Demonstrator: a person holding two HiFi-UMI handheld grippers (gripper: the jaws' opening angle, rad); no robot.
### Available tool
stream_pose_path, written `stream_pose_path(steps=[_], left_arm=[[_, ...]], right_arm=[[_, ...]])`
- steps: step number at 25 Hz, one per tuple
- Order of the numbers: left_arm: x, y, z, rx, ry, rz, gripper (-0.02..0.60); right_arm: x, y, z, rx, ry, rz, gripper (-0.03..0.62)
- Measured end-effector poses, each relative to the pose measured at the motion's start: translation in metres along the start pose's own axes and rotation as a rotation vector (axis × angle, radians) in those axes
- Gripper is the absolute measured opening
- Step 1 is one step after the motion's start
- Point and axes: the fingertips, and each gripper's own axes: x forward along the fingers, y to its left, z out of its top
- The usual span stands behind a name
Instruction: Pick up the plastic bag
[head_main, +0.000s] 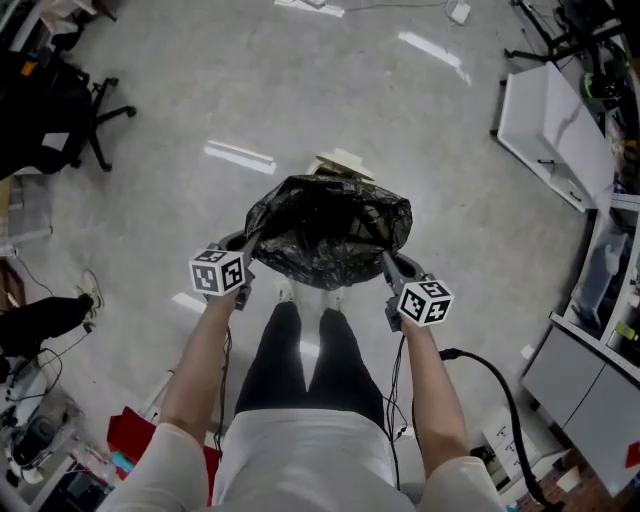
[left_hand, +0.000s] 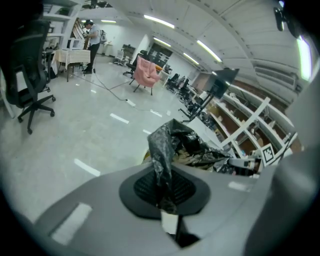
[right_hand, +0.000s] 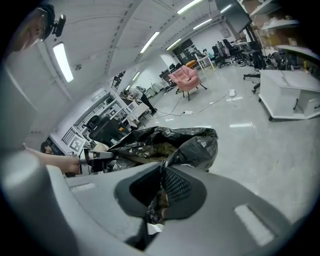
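A black plastic bag hangs above the floor between the two grippers, its mouth spread and brownish contents showing inside. My left gripper holds the bag's left rim; in the left gripper view a twisted strip of the black bag runs down between the closed jaws. My right gripper holds the right rim; in the right gripper view the black bag is pinched between its jaws in the same way. The other gripper shows across the bag.
The person's legs and shoes are right under the bag. A piece of cardboard lies on the floor behind it. An office chair stands far left, white cabinets far right, and a black cable runs at lower right.
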Motion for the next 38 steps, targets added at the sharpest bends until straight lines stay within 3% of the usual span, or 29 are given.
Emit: stream_pose_path(steps=[12, 20, 31, 38], left_arm=[[-0.139, -0.099, 0.046, 0.073, -0.13, 0.027, 0.006], [-0.224, -0.149, 0.049, 0.027, -0.262, 0.027, 0.006], [-0.328, -0.18, 0.026, 0.094, -0.347, -0.01, 0.006], [-0.383, -0.178, -0.006, 0.11, -0.379, -0.036, 0.006]], right_arm=[[-0.129, 0.097, 0.072, -0.192, -0.049, 0.108, 0.0], [-0.208, 0.141, 0.094, -0.227, -0.142, 0.188, 0.0], [-0.274, 0.218, 0.086, -0.277, -0.267, 0.188, 0.002], [-0.307, 0.271, 0.05, -0.286, -0.329, 0.152, 0.002]])
